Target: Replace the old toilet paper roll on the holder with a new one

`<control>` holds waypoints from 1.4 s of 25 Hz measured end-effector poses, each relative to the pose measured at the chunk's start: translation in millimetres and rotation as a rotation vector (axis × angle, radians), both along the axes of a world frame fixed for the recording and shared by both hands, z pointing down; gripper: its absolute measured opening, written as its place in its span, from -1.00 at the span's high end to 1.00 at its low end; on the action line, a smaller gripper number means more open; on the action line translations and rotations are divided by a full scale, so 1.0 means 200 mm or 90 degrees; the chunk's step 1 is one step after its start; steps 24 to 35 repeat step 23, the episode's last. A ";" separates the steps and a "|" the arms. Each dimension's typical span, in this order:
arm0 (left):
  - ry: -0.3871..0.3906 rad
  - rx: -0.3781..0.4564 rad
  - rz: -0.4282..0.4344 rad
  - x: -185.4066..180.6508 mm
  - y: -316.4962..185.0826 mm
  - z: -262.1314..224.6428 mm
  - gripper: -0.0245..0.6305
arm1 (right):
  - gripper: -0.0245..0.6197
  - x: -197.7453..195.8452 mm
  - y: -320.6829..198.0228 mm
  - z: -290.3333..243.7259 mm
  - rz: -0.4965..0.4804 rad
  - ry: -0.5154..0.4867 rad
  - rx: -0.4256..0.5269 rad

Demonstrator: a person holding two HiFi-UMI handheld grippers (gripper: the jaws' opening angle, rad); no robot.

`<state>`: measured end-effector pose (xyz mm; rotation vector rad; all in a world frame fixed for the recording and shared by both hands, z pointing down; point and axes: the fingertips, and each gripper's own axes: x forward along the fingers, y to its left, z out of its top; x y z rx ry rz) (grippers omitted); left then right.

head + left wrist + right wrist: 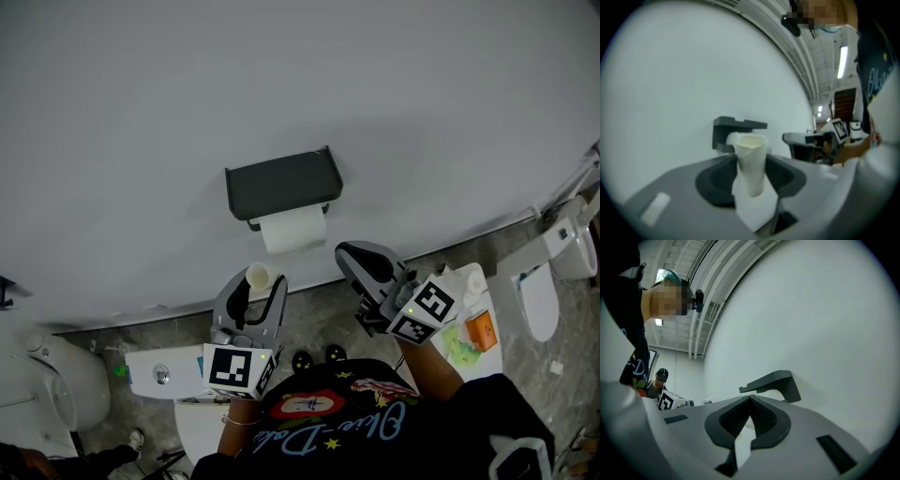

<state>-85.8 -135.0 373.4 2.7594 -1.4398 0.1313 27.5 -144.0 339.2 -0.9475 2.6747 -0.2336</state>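
Wall (281, 84): plain pale grey, filling the head view from 9 through 12 to 3 o'clock.
Floor (314, 323): grey mottled stone, meeting the wall along a curved line below the middle.
Holder (281, 183): dark grey box fixed to the wall, just toward 12 o'clock from the picture's middle.
Paper roll (293, 231): white and full-looking, hanging under the holder at its 6 o'clock, touching it.
Left gripper (255, 281): at 7 o'clock from the holder, jaws part-way apart and clamped on a cardboard tube (751, 164).
Cardboard tube: upright between the jaws, off-white, with a scrap of paper hanging at its foot; well clear of the holder.
Right gripper (349, 255): at 5 o'clock from the holder, jaws closed tip to tip with nothing between them.
Toilets: one at 3 o'clock (548, 281), one at 8 o'clock (52, 384).
White stand (469, 281): at 4 o'clock, carrying an orange packet (481, 330).
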 end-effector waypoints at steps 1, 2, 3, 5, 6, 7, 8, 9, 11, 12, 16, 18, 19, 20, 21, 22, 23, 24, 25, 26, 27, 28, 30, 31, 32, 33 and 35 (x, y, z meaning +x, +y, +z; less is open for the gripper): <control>0.000 0.000 -0.001 0.00 0.00 0.00 0.36 | 0.89 0.00 0.00 0.00 0.000 0.001 0.001; -0.001 -0.001 -0.001 0.00 0.00 0.00 0.36 | 0.89 -0.01 0.00 -0.01 0.000 -0.001 0.001; -0.001 -0.002 -0.002 -0.01 0.00 0.00 0.36 | 0.89 -0.01 0.00 -0.01 -0.001 -0.004 0.000; -0.001 -0.003 -0.002 -0.01 0.00 0.00 0.36 | 0.89 -0.01 -0.01 0.00 -0.001 -0.005 -0.002; -0.001 -0.003 -0.002 -0.01 0.00 0.00 0.36 | 0.89 -0.02 -0.01 0.00 -0.001 -0.004 -0.003; -0.002 -0.004 -0.003 -0.01 0.00 0.01 0.36 | 0.89 -0.02 -0.01 0.01 -0.001 -0.004 -0.004; -0.003 -0.005 -0.003 -0.01 0.00 0.01 0.36 | 0.89 -0.02 -0.01 0.01 0.000 -0.003 -0.005; -0.004 -0.006 -0.003 -0.01 0.00 0.01 0.36 | 0.89 -0.01 -0.01 0.02 0.001 -0.002 -0.006; -0.005 -0.007 -0.001 -0.01 0.00 0.02 0.36 | 0.89 0.00 -0.01 0.02 0.005 0.001 -0.007; -0.004 -0.007 0.000 0.00 0.00 0.02 0.36 | 0.89 0.00 -0.01 0.03 0.008 0.003 -0.006; -0.002 -0.009 0.001 0.00 0.01 0.02 0.36 | 0.89 0.00 -0.01 0.04 0.015 0.004 -0.010; -0.002 -0.010 0.003 0.01 0.01 0.02 0.36 | 0.89 0.00 -0.01 0.04 0.016 0.008 -0.010; -0.001 -0.011 0.003 0.01 0.00 0.02 0.36 | 0.89 0.00 -0.01 0.04 0.016 0.010 -0.009; -0.001 -0.011 0.003 0.00 0.00 0.03 0.36 | 0.89 0.00 -0.01 0.04 0.017 0.011 -0.008; -0.001 -0.011 0.003 0.00 0.00 0.03 0.36 | 0.89 0.00 -0.01 0.04 0.017 0.011 -0.008; -0.001 -0.012 0.003 0.00 0.00 0.03 0.36 | 0.89 0.00 -0.02 0.04 0.017 0.010 -0.007; -0.001 -0.012 0.003 0.00 -0.01 0.03 0.36 | 0.89 0.00 -0.02 0.04 0.017 0.010 -0.007; -0.001 -0.012 0.003 0.00 -0.01 0.03 0.36 | 0.89 0.00 -0.02 0.04 0.017 0.010 -0.007; -0.001 -0.012 0.003 0.00 -0.01 0.03 0.36 | 0.89 0.00 -0.02 0.04 0.017 0.010 -0.007; -0.001 -0.012 0.003 0.00 -0.01 0.03 0.36 | 0.89 0.00 -0.02 0.04 0.017 0.010 -0.007; -0.001 -0.012 0.003 0.00 -0.01 0.03 0.36 | 0.89 0.00 -0.02 0.04 0.017 0.010 -0.007; -0.001 -0.012 0.003 0.00 -0.01 0.03 0.36 | 0.89 0.00 -0.02 0.04 0.017 0.010 -0.007; -0.001 -0.012 0.003 0.00 -0.01 0.03 0.36 | 0.89 0.00 -0.02 0.04 0.017 0.010 -0.007; -0.001 -0.012 0.003 0.00 -0.01 0.03 0.36 | 0.89 0.00 -0.02 0.04 0.017 0.010 -0.007; -0.001 -0.012 0.003 0.00 -0.01 0.03 0.36 | 0.89 0.00 -0.02 0.04 0.017 0.010 -0.007; -0.001 -0.012 0.003 0.00 -0.01 0.03 0.36 | 0.89 0.00 -0.02 0.04 0.017 0.010 -0.007; -0.001 -0.012 0.003 0.00 -0.01 0.03 0.36 | 0.89 0.00 -0.02 0.04 0.017 0.010 -0.007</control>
